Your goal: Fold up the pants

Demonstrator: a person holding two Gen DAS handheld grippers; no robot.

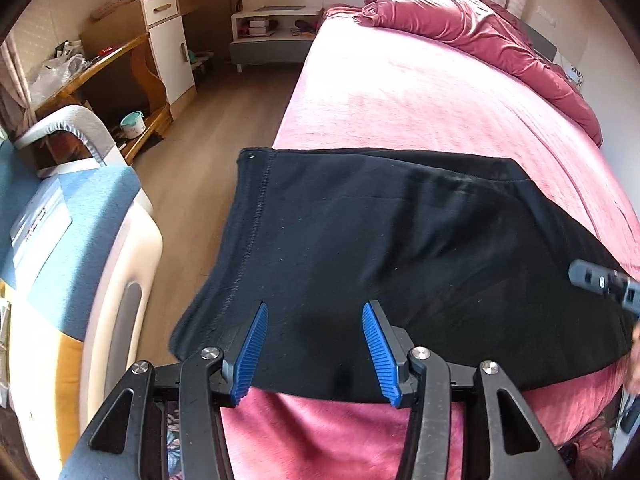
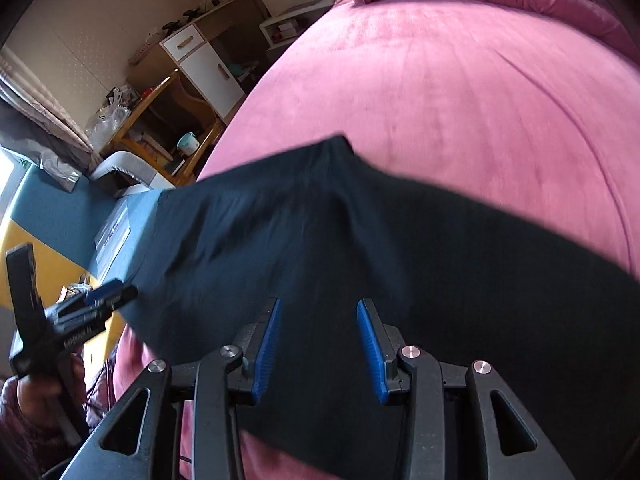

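Black pants (image 1: pixel 380 248) lie across the near part of the pink bed (image 1: pixel 400 92), one end with a stitched hem hanging past the bed's left edge. My left gripper (image 1: pixel 316 308) is open, its blue pads over the cloth near its front edge, holding nothing. In the right wrist view the pants (image 2: pixel 360 248) are rumpled, with a raised peak at their far edge. My right gripper (image 2: pixel 318 304) is open above them. The left gripper (image 2: pixel 100 304) shows at the left of that view, and the right gripper's tip (image 1: pixel 600 280) at the right edge of the left wrist view.
A blue and cream chair (image 1: pixel 80 240) stands close at the left of the bed. A wooden desk (image 1: pixel 120 80), a white cabinet (image 1: pixel 168 40) and a nightstand (image 1: pixel 272 32) line the far wall. A crumpled dark pink duvet (image 1: pixel 480 32) lies at the bed's far right.
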